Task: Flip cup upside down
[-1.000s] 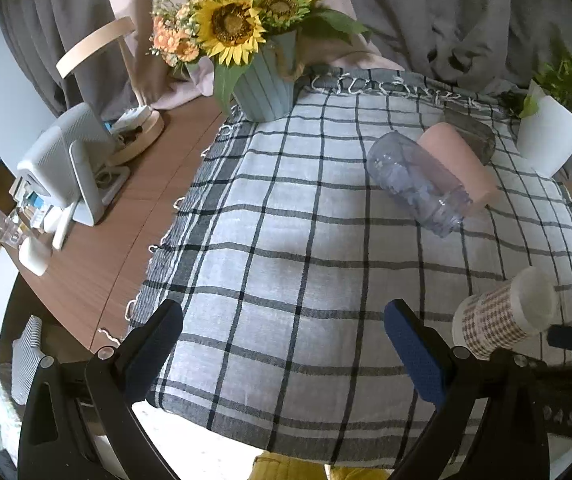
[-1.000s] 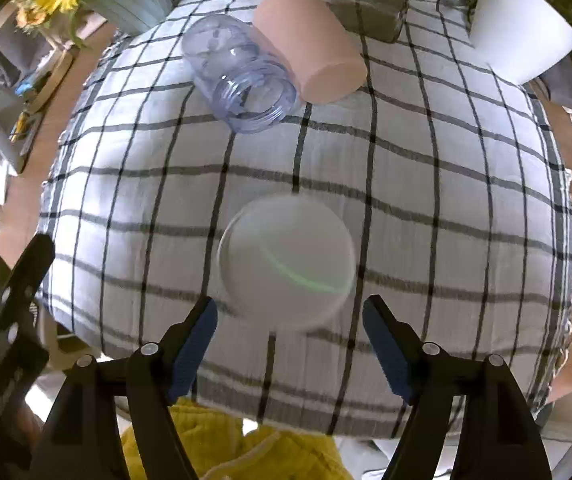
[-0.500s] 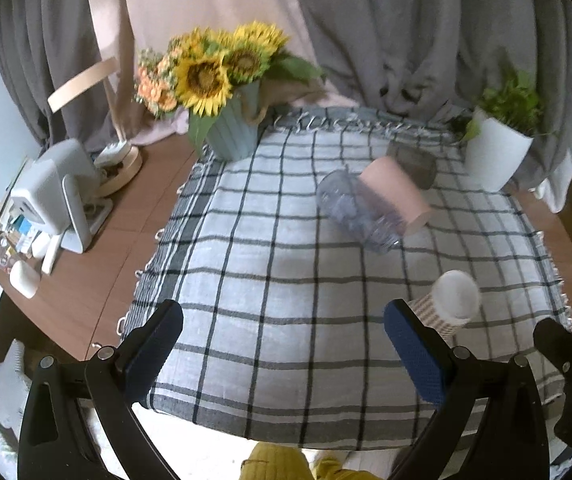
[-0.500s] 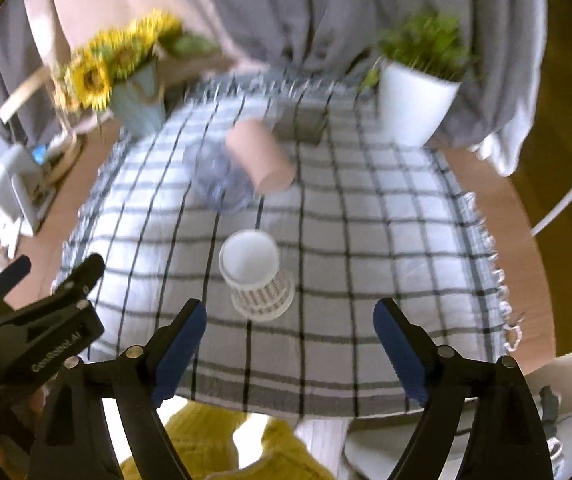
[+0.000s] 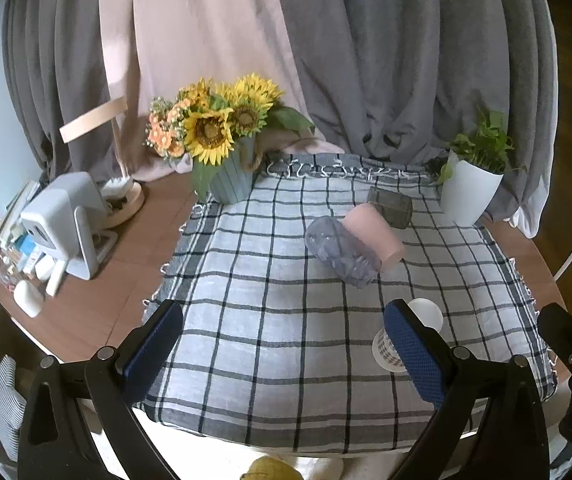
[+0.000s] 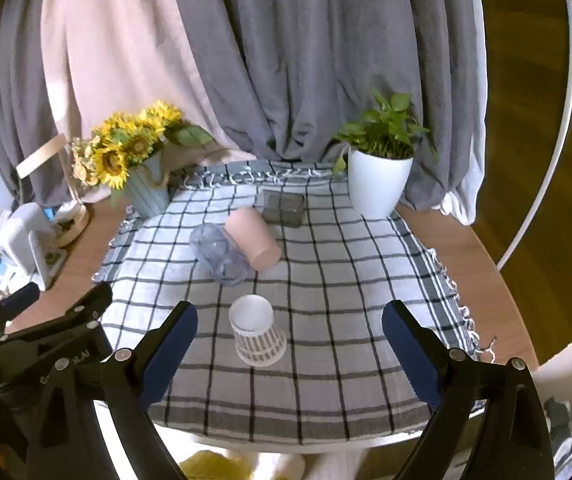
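Observation:
A white checked paper cup stands upside down on the plaid cloth, its flat base up. It stands just ahead of my right gripper, which is open, empty and pulled back from it. In the left wrist view the cup is partly hidden behind the right finger of my left gripper, which is open and empty at the table's front edge. A pink cup and a clear plastic cup lie on their sides, touching, farther back.
A sunflower vase stands at the back left, a white plant pot at the back right, a dark grey box between them. A white device and lamp base sit on the wooden table at left.
Both grippers have pulled back and up from the table. The paper cup, close under the right gripper a second ago, now stands free on the cloth, upside down.

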Demonstrator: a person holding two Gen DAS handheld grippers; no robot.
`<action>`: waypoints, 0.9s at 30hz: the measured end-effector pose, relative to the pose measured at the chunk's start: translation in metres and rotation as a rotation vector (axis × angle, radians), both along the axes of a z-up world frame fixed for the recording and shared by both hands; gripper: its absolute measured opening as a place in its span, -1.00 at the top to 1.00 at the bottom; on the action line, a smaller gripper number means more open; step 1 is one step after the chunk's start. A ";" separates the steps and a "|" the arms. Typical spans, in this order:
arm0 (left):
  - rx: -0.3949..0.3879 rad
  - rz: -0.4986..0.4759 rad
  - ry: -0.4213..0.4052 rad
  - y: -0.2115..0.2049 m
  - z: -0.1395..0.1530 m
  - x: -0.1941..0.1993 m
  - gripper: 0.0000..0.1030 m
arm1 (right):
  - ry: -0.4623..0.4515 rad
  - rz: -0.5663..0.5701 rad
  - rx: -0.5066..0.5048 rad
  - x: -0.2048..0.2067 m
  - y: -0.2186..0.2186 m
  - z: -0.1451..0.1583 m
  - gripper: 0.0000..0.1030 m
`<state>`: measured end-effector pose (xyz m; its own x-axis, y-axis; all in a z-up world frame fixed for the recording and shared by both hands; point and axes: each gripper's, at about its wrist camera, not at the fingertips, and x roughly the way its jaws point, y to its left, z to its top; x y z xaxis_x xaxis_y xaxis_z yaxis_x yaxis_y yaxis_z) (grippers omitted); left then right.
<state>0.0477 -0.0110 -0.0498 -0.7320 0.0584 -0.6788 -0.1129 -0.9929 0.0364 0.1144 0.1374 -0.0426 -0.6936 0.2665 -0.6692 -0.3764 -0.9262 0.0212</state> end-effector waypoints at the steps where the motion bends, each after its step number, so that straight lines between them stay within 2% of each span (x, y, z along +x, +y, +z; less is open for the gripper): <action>1: 0.000 -0.001 0.003 0.000 0.001 0.001 -0.99 | 0.001 0.003 0.002 0.000 -0.001 0.000 -0.82; 13: -0.001 -0.001 0.053 0.000 0.012 0.005 -0.99 | 0.015 0.028 -0.004 0.000 -0.003 0.002 -0.82; 27: -0.001 -0.002 0.060 0.003 0.016 0.000 -0.99 | 0.026 0.030 0.016 0.001 -0.005 0.008 -0.82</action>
<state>0.0476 -0.0078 -0.0341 -0.7713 0.0596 -0.6337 -0.1128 -0.9926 0.0440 0.1156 0.1322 -0.0346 -0.7187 0.2560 -0.6465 -0.3483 -0.9373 0.0160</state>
